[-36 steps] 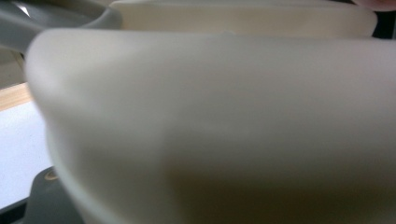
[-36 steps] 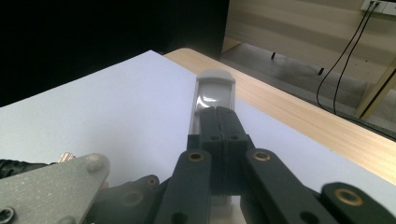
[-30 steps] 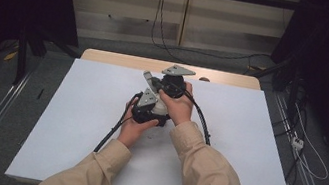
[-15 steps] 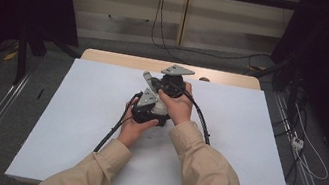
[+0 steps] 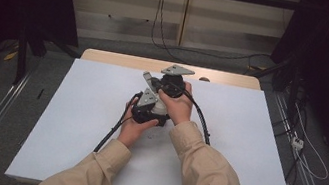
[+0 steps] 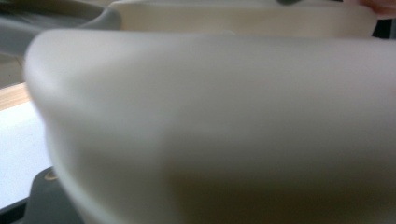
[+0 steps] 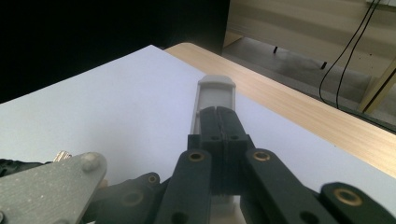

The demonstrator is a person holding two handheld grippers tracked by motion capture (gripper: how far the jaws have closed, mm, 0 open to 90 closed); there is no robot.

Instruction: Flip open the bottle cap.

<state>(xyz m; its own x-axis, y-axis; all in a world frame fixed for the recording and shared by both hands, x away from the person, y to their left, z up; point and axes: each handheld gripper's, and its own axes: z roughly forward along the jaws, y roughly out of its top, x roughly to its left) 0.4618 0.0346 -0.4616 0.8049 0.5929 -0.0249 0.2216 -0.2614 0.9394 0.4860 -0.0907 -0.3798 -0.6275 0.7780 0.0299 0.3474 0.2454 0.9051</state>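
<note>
Left gripper [image 5: 149,104] just before and left of right gripper [image 5: 173,81], both mid-table [image 5: 71,122].

Matt white sheet [image 5: 71,122] over pale grained wood surface [image 5: 122,59], matt black plastic gripper [image 7: 219,140], speckled grey metal plate [image 7: 46,186], beige cloth sleeves [image 5: 211,181].

The white table [image 5: 69,132] lies open on every side of both tongs.

Nothing visibly changes across the high views: both hands [image 5: 170,106] and the two grippers [image 5: 156,99] they hold sit at the same spot on the table [image 5: 71,122].
</note>
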